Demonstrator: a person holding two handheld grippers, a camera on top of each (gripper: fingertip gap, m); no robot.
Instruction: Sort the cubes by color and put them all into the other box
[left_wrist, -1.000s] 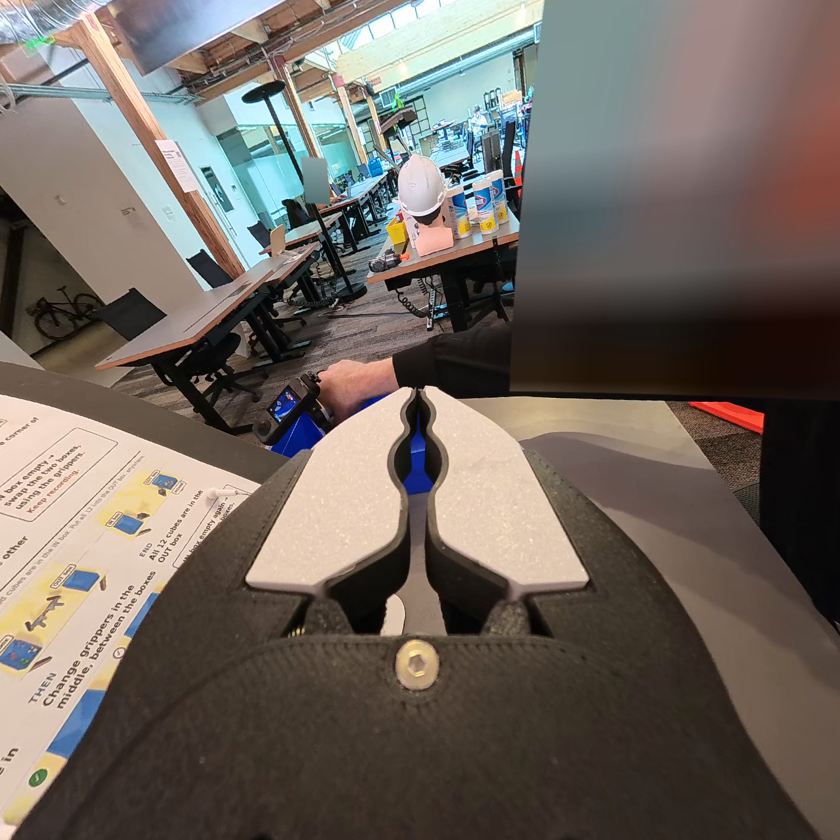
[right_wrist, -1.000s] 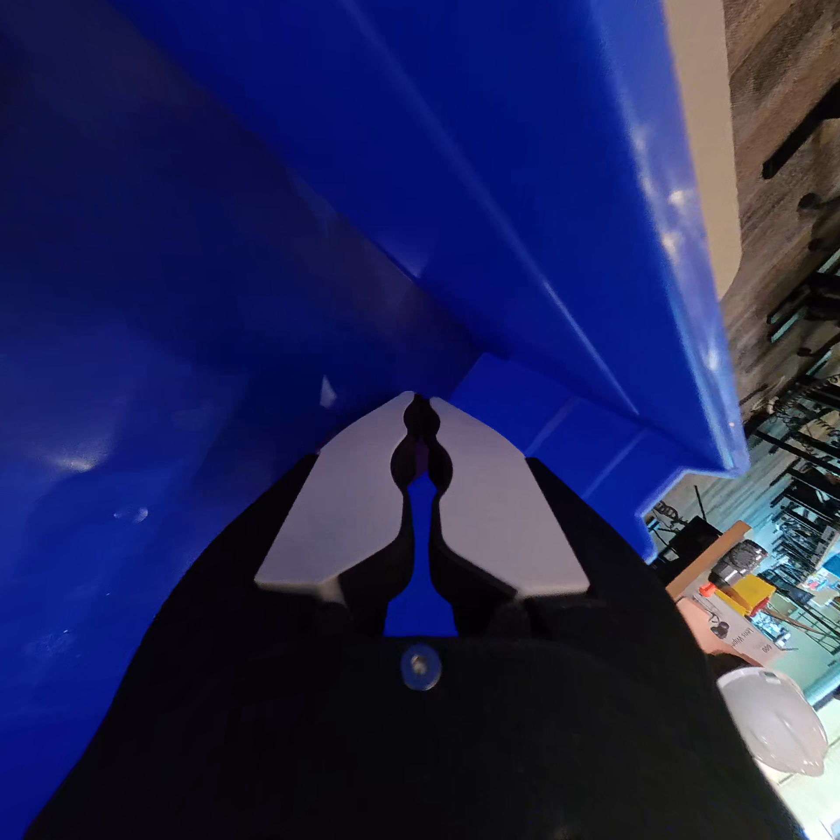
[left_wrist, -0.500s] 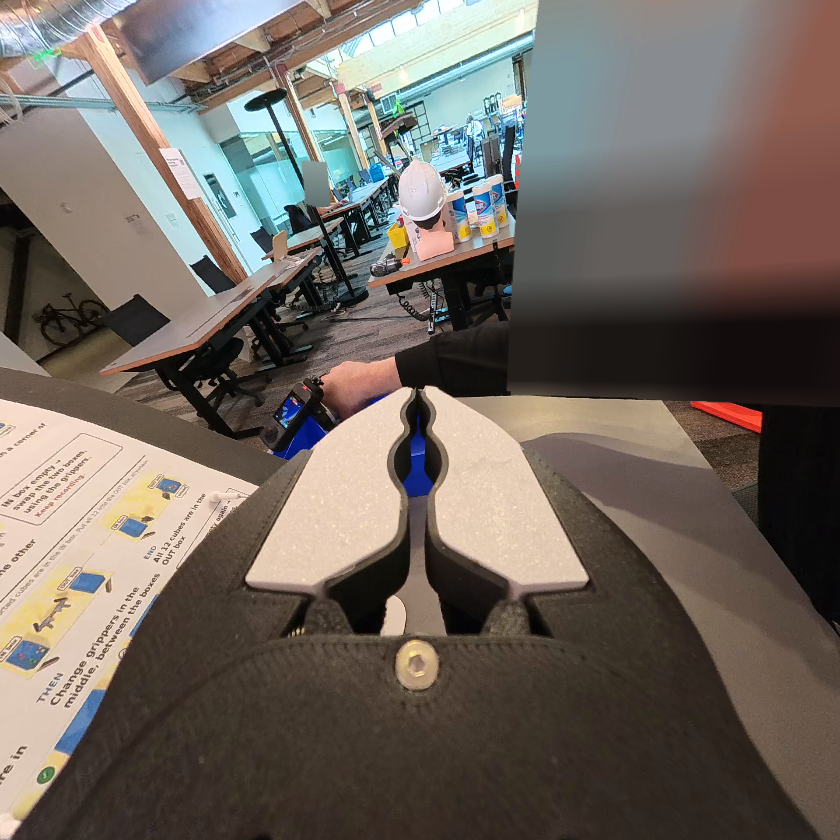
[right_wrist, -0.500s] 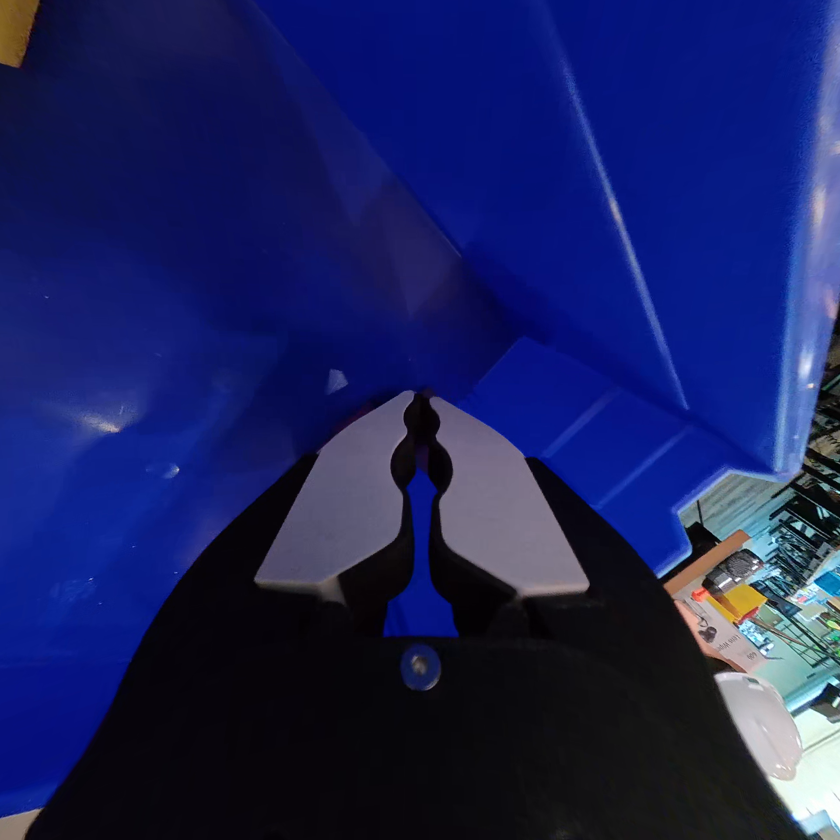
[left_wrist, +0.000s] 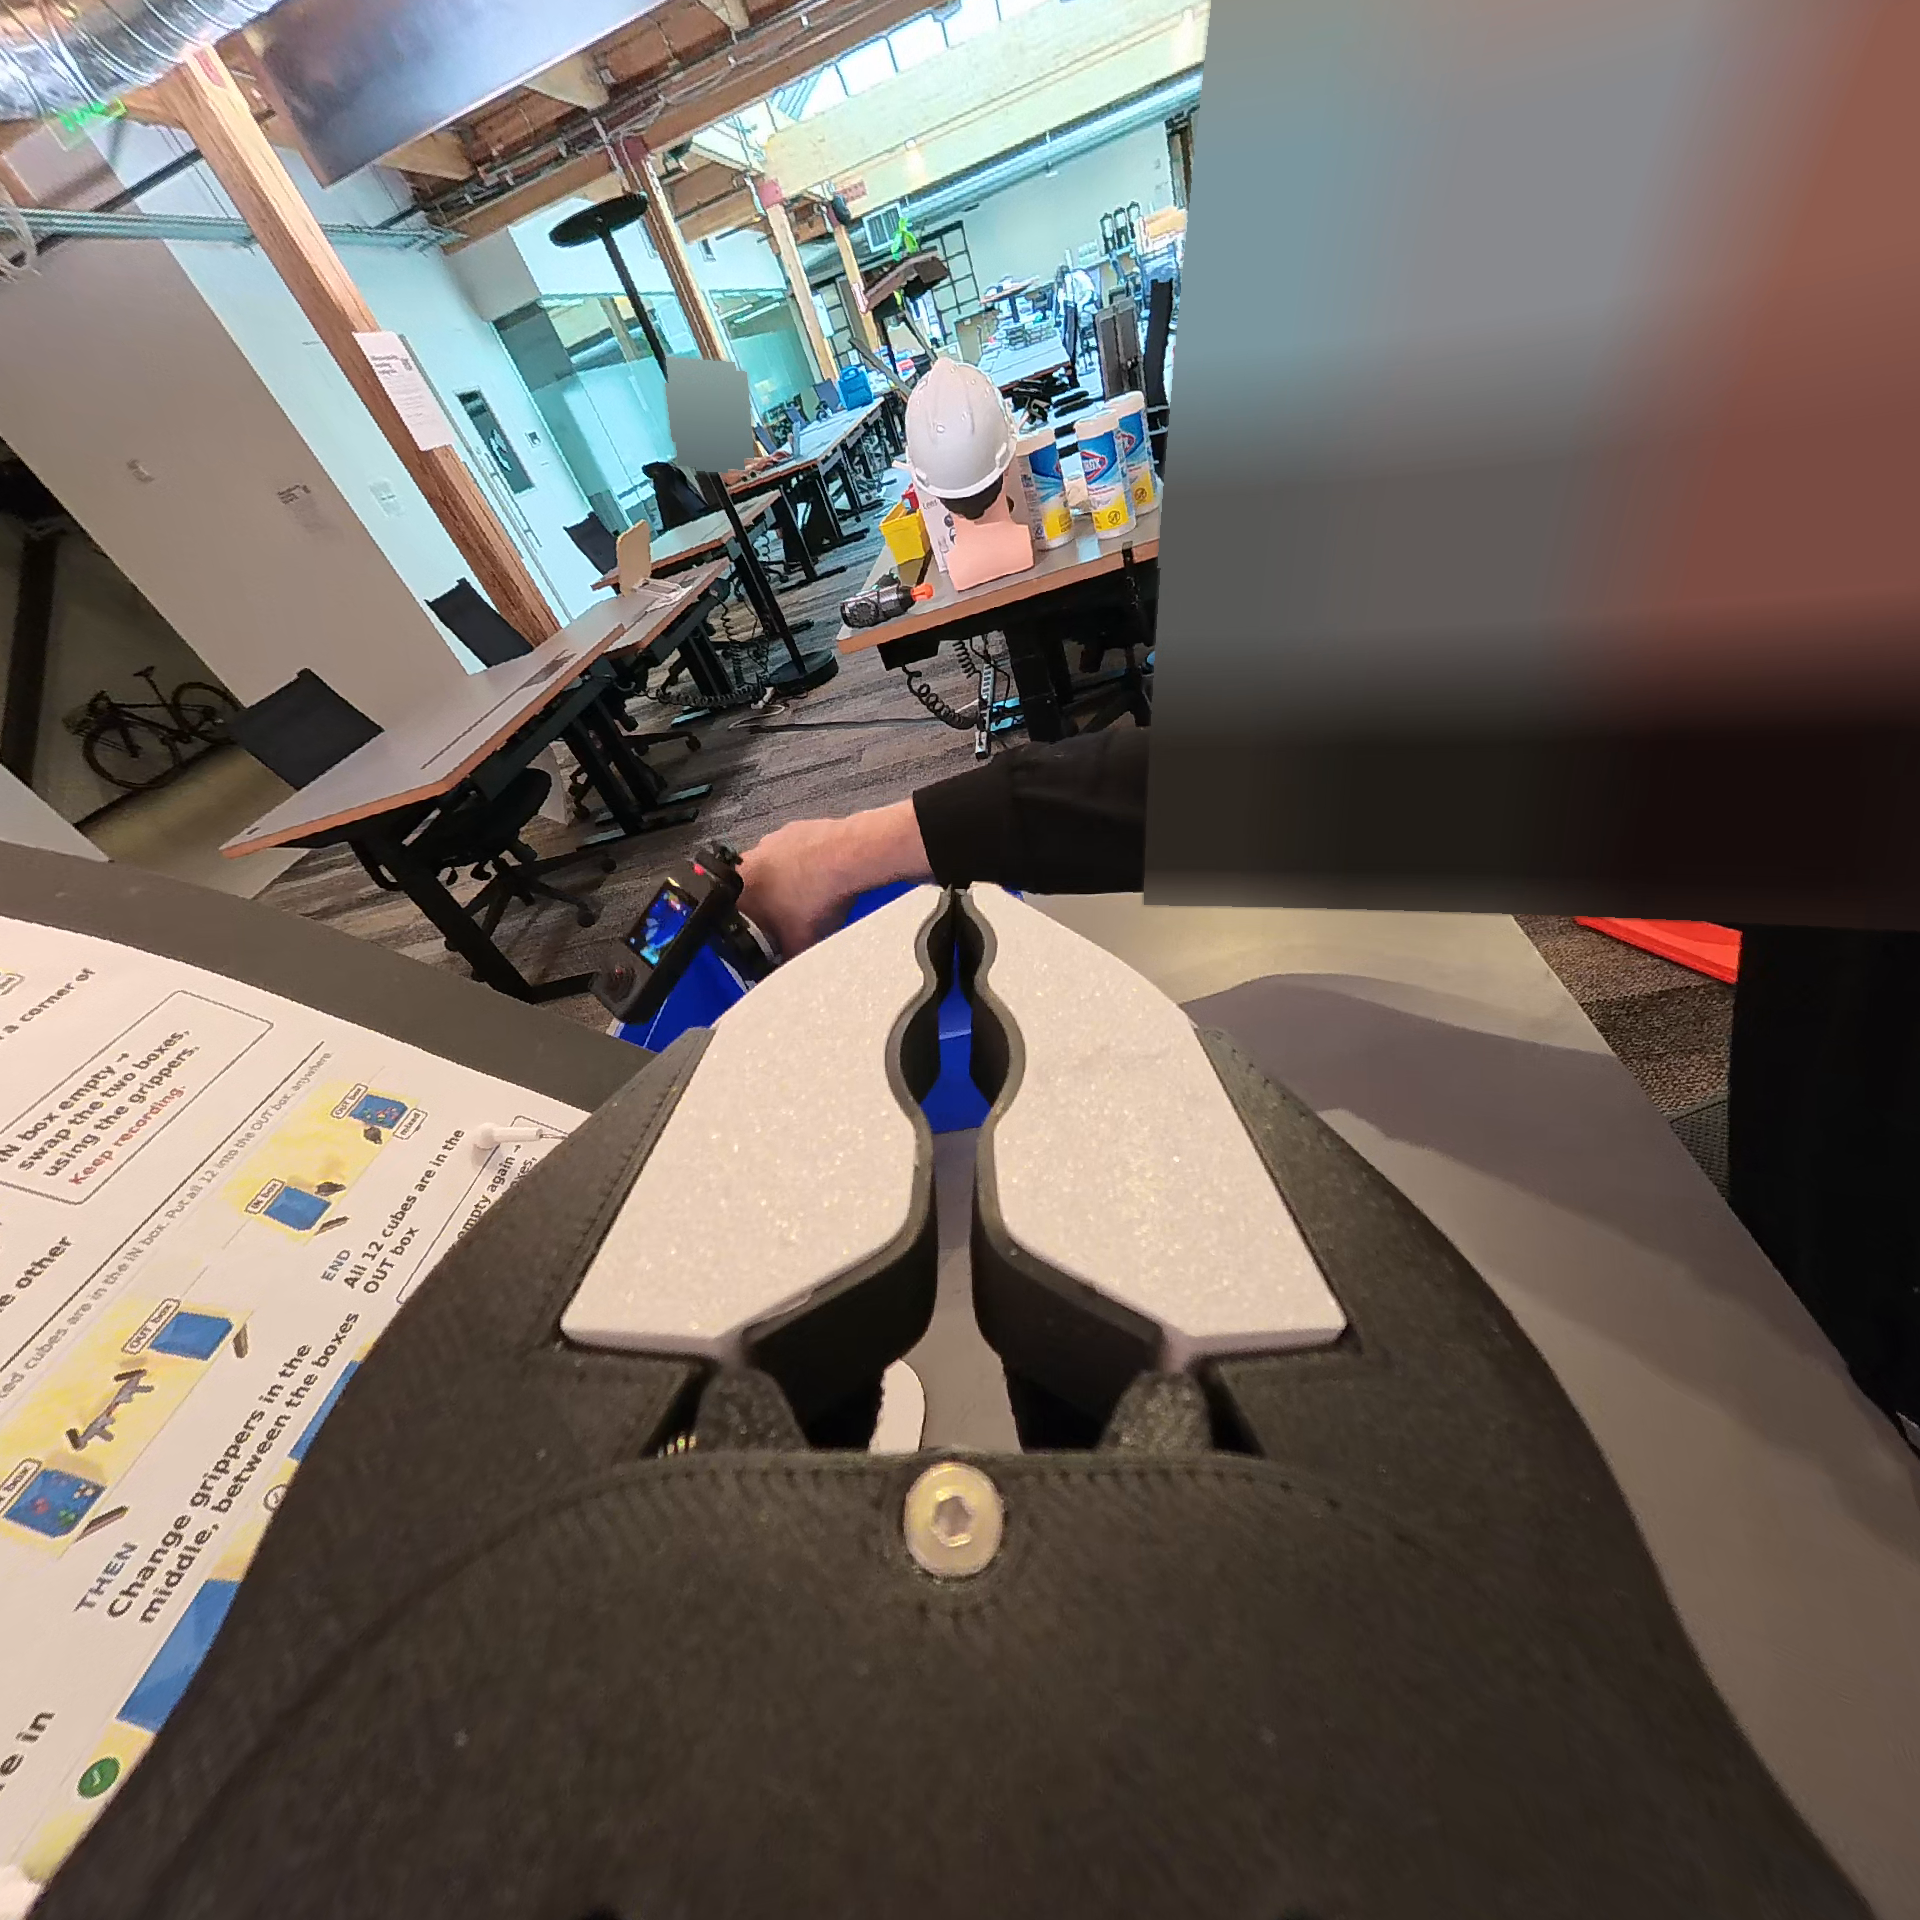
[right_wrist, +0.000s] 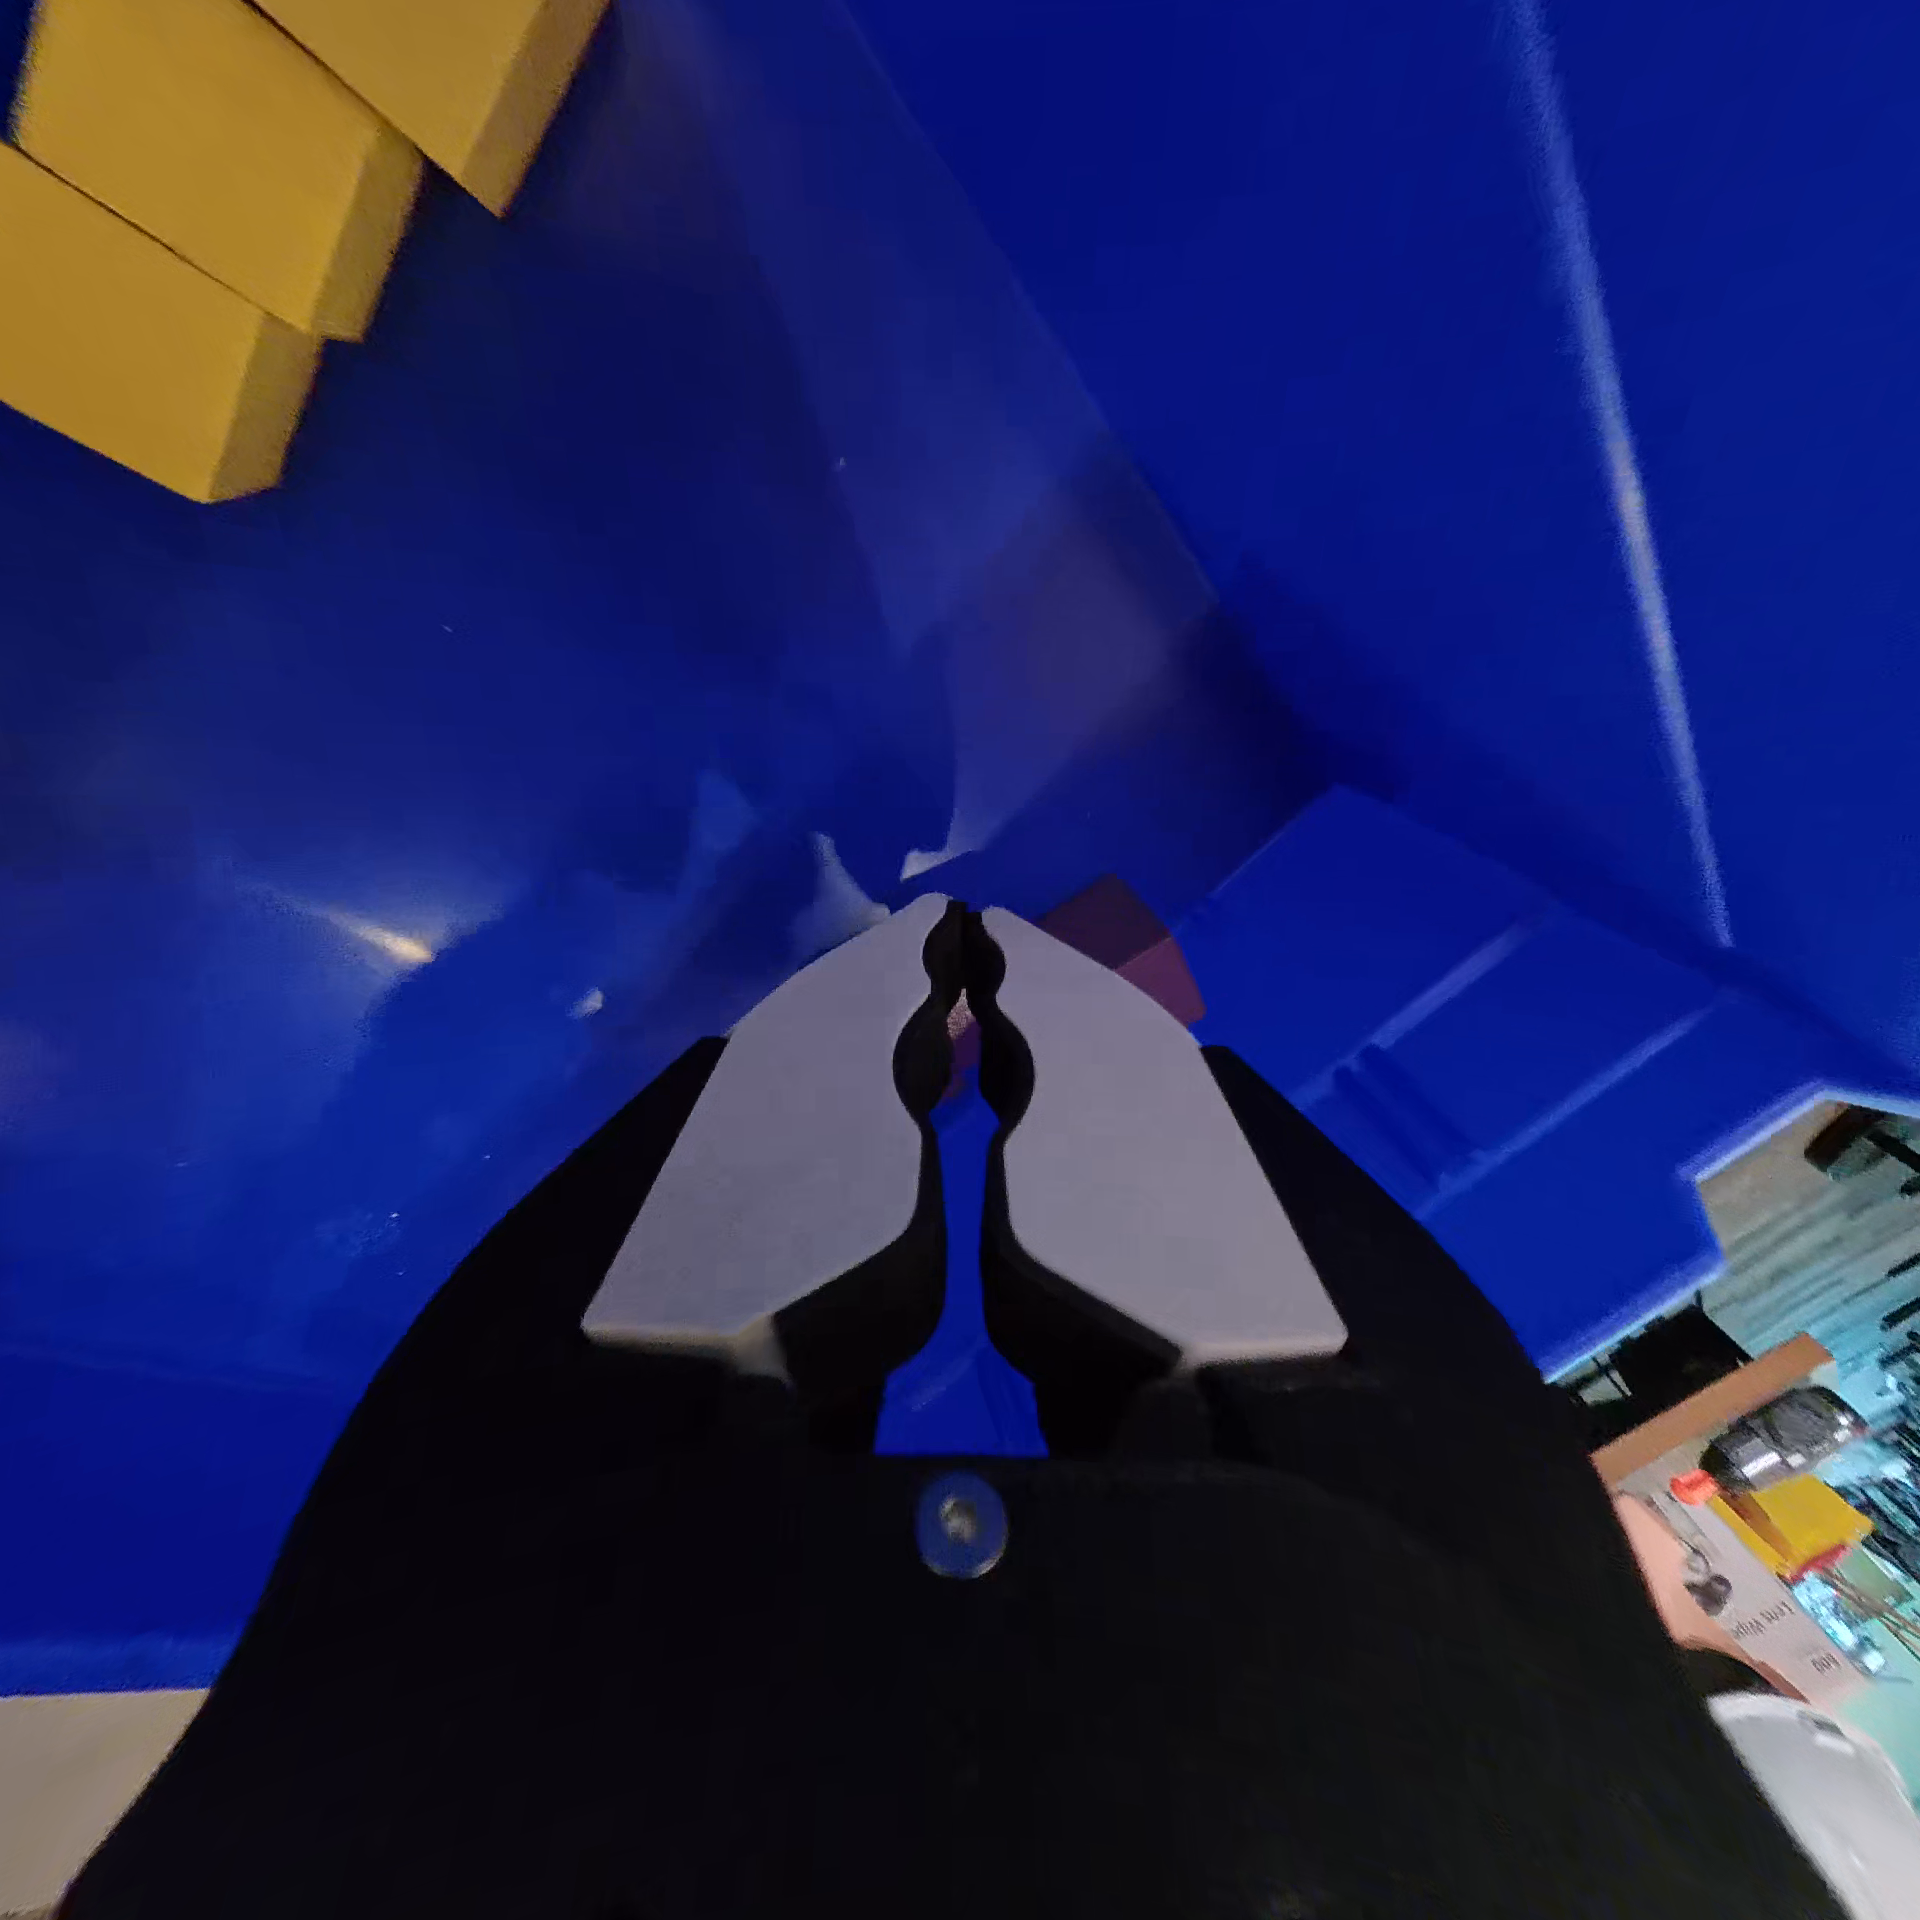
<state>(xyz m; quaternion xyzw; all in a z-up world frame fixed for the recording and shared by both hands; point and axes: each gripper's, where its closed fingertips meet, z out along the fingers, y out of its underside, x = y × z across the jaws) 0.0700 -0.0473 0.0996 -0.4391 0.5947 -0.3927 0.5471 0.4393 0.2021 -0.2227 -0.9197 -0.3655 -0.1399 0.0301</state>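
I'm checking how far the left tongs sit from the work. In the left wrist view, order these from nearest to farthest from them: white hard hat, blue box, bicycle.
1. Blue box: just beyond the left tongs' tips, on the table.
2. White hard hat: on a desk across the aisle, ahead.
3. Bicycle: far left, by the wall; its rank against the hard hat is not plain.

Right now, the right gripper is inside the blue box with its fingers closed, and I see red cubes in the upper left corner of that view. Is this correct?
Not quite: the cubes in the upper left corner are yellow cubes, not red, as the right wrist view shows. The rest holds: the right gripper is inside the blue box with its fingers closed.
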